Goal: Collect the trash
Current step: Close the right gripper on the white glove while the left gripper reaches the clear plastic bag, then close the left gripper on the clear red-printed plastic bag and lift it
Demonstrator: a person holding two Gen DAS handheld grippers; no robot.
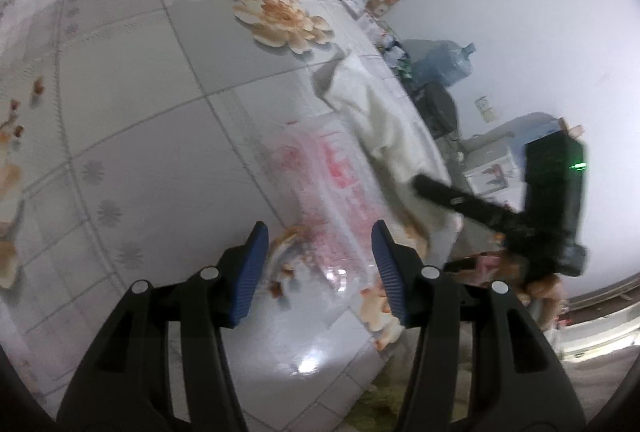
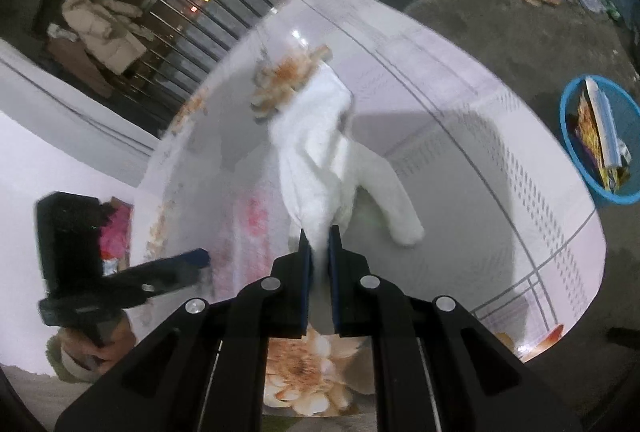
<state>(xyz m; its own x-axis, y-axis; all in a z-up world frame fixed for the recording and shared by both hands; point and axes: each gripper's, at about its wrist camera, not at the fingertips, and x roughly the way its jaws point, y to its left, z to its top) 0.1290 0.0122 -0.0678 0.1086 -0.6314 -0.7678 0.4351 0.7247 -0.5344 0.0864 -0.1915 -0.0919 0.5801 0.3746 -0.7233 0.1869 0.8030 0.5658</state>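
Observation:
A white cloth lies crumpled on the flowered table, and my right gripper is shut on its near end. In the left wrist view the white cloth sits near the table's right edge, where the right gripper pinches it. A clear plastic bag with red print lies flat on the table, just ahead of my left gripper. That gripper is open, its blue pads either side of the bag's near end without pressing on it. In the right wrist view the plastic bag and left gripper show at left.
A blue basket holding wrappers stands on the floor beyond the table's right edge. A water jug, boxes and clutter line the wall. A person's hand grips the left tool. Barred windows are behind the table.

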